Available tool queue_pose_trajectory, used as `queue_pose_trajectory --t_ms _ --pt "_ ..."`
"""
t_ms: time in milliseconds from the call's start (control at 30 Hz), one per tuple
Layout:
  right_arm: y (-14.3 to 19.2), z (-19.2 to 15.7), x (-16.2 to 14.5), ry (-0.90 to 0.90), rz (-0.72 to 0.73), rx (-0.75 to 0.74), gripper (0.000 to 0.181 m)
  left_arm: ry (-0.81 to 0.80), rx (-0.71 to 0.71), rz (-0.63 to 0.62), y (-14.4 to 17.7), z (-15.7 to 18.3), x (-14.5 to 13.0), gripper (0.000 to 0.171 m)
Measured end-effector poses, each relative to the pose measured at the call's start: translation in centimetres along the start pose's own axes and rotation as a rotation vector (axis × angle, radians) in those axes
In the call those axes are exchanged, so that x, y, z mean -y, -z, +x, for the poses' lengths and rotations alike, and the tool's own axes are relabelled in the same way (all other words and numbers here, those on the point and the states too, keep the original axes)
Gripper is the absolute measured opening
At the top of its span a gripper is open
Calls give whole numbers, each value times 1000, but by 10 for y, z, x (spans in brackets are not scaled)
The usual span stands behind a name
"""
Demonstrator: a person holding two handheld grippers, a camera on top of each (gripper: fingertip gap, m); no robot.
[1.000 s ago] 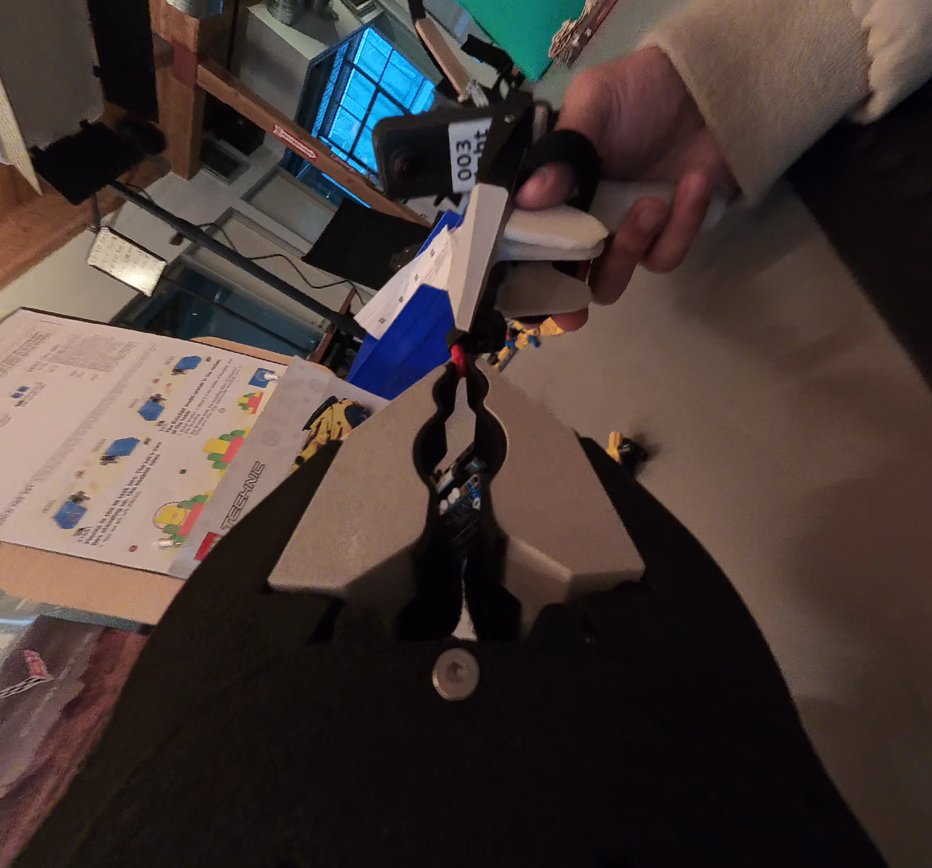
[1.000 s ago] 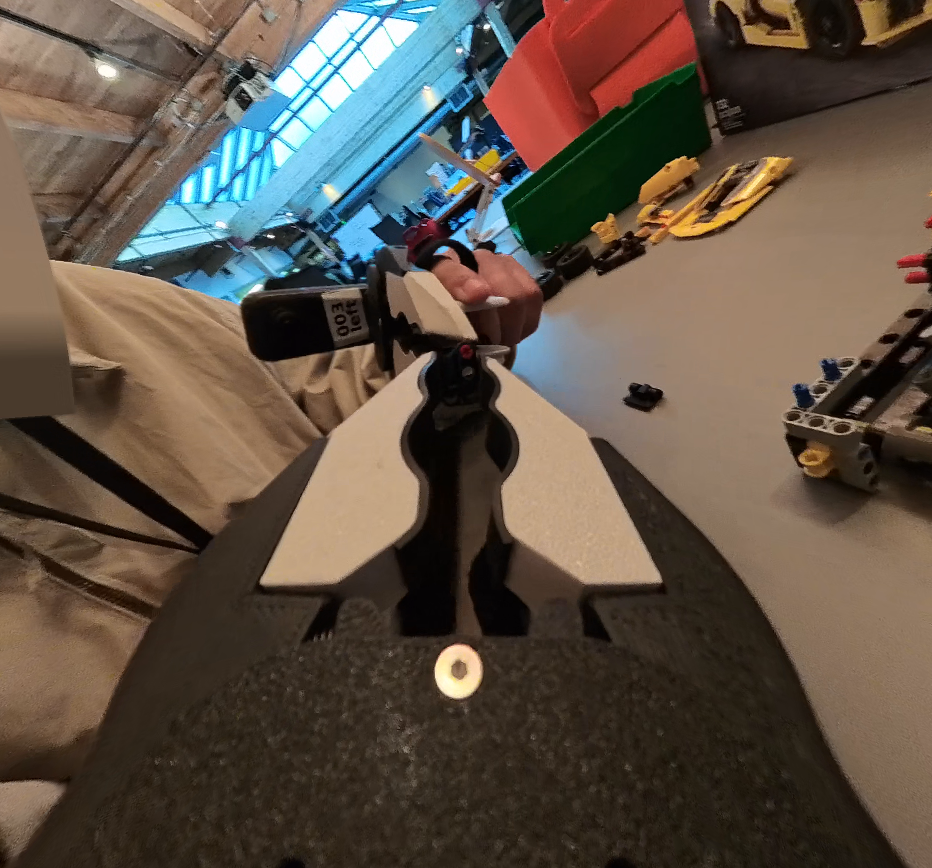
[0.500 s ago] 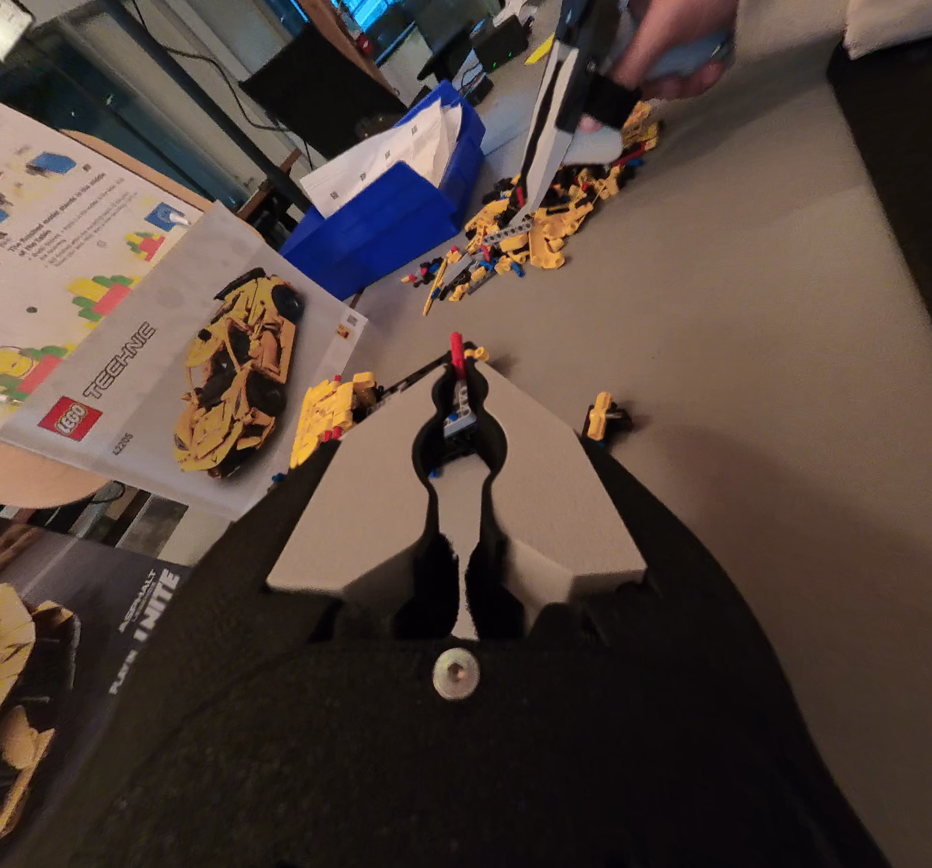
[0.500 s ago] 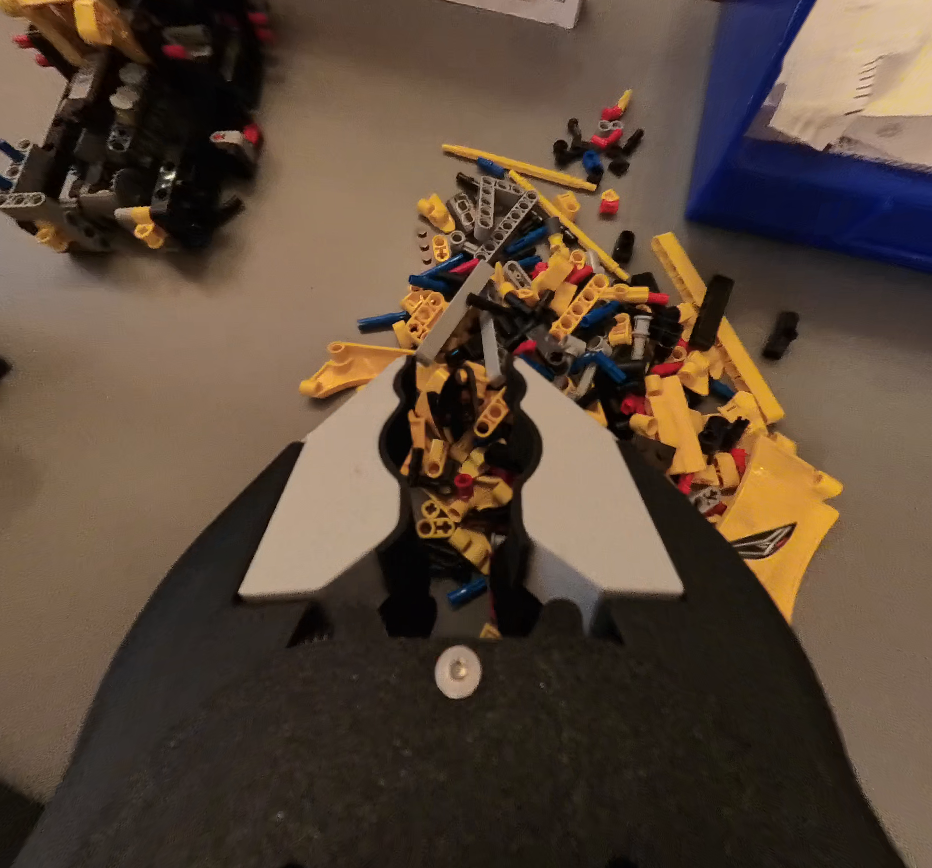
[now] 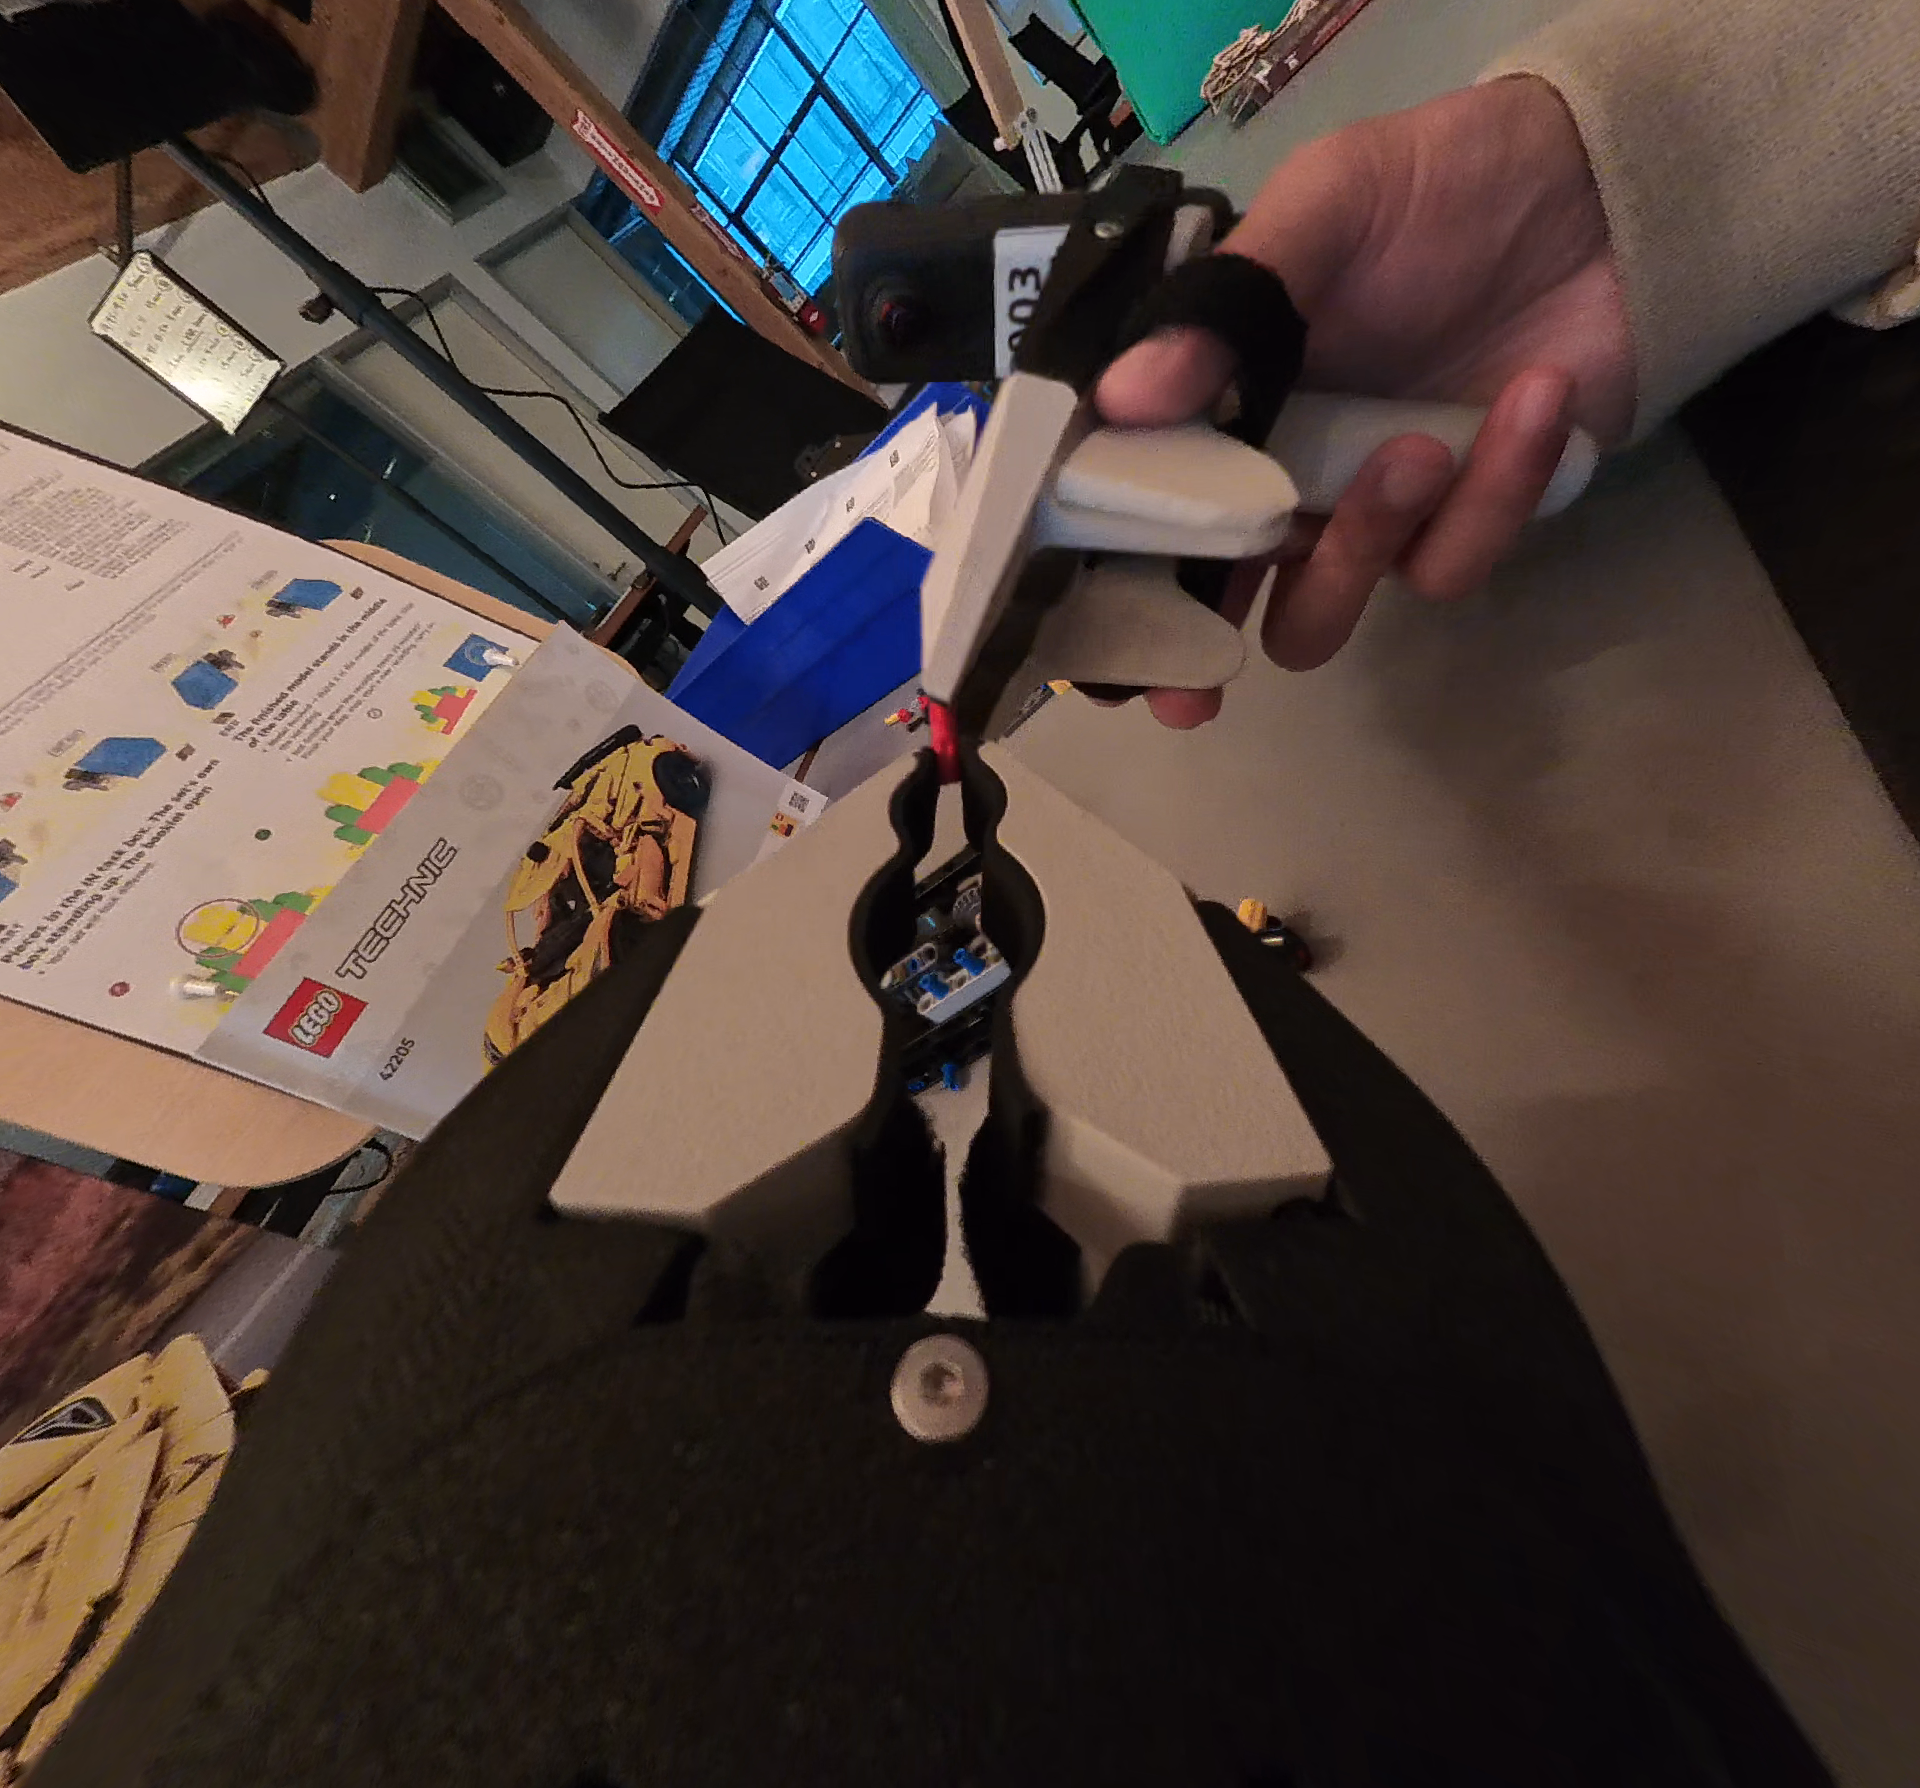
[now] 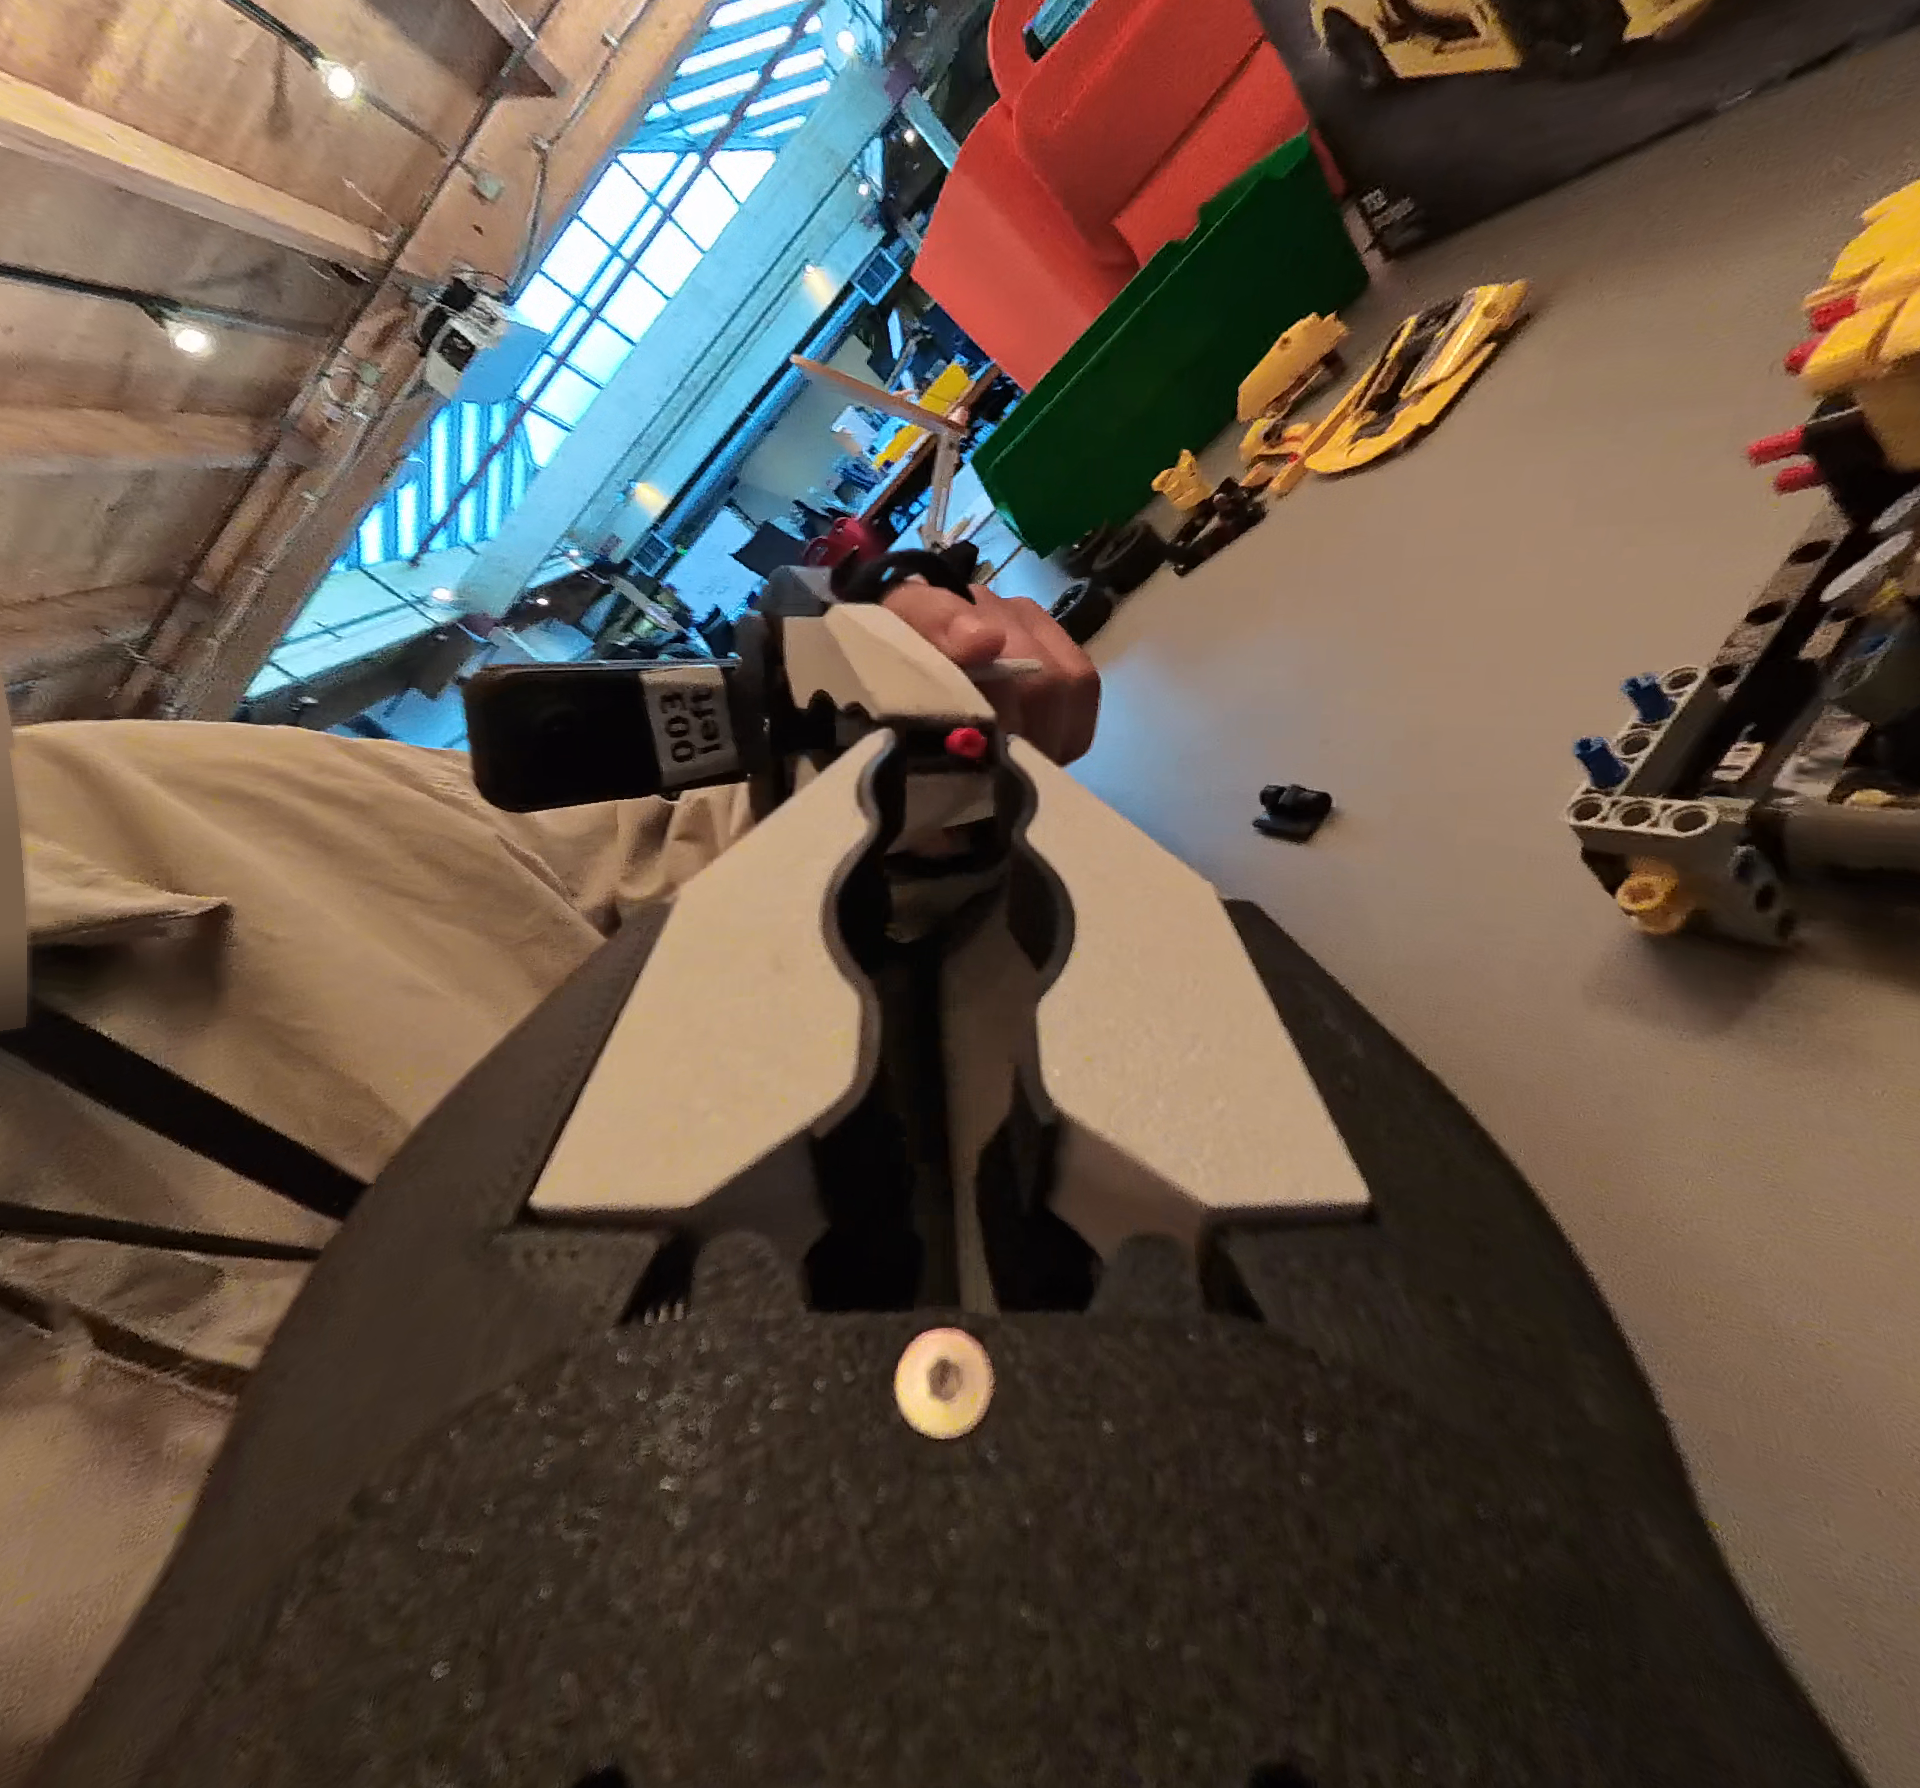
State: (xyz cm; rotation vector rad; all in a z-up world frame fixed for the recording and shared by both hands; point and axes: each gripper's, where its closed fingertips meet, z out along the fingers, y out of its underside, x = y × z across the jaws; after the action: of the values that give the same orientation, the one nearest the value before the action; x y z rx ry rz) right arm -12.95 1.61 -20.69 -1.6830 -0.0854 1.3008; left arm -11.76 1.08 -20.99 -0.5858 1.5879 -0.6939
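My left gripper [image 5: 945, 770] is shut on a small red pin [image 5: 943, 749] that sticks out past its tips, raised above the grey table [image 5: 1558, 1063]. My right gripper [image 5: 951, 699], held by a hand [image 5: 1455, 284], comes in from above and its tips meet the pin's free end. In the right wrist view, my right gripper [image 6: 943, 746] has its jaws close together and the pin's round red end [image 6: 968, 741] shows at their tips. I cannot tell whether it grips the pin. The left gripper's camera [image 6: 582, 736] faces it.
A grey and blue brick frame [image 5: 945, 959] lies under the left jaws. A building booklet [image 5: 520, 907], a printed sheet [image 5: 156, 699] and a blue bin [image 5: 821, 637] lie to the left. A half-built chassis [image 6: 1714, 782], yellow panels [image 6: 1382, 388], a green bin [image 6: 1174, 367] and a red bin [image 6: 1091, 159] stand beyond. The tips of both grippers are at nearly the same place.
Half a second ago my right gripper hung over a pile of loose pieces, jaws wider, while the left held the pin low. Both are raised again, tip to tip, as one second ago.
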Motion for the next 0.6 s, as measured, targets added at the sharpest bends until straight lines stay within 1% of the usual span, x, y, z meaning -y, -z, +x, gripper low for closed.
queue_pose_trajectory --t_ms 33,67,200,267,300,367,467,500,533,567,600 --pt "0 1 -1 3 -3 -10 13 -1 -5 -1 0 1 0 4" --pt "1 4 -1 3 -7 -24 6 2 -11 3 0 2 0 4" --pt "2 2 0 0 4 -7 5 -43 3 0 0 2 1 4" --pt "2 2 0 -7 12 0 7 -50 -8 6 0 4 1 4" --pt "2 2 -1 -15 10 6 4 -56 -6 4 0 5 1 4" --pt "3 6 -3 3 -6 -18 3 -69 -8 -24 -2 7 -4 4" --pt "8 16 -4 9 -24 -72 3 7 -16 -84 -7 10 -12 4" --pt "16 26 1 41 -17 -151 3 25 -21 -108 -9 10 -17 4" --pt "33 46 10 103 -4 -307 3 53 -49 -134 -9 13 -23 7" --pt "62 73 21 188 -12 -530 3 108 -99 -167 -10 19 -31 12" --pt "102 98 32 286 -30 -787 3 181 -164 -204 -10 27 -40 14"
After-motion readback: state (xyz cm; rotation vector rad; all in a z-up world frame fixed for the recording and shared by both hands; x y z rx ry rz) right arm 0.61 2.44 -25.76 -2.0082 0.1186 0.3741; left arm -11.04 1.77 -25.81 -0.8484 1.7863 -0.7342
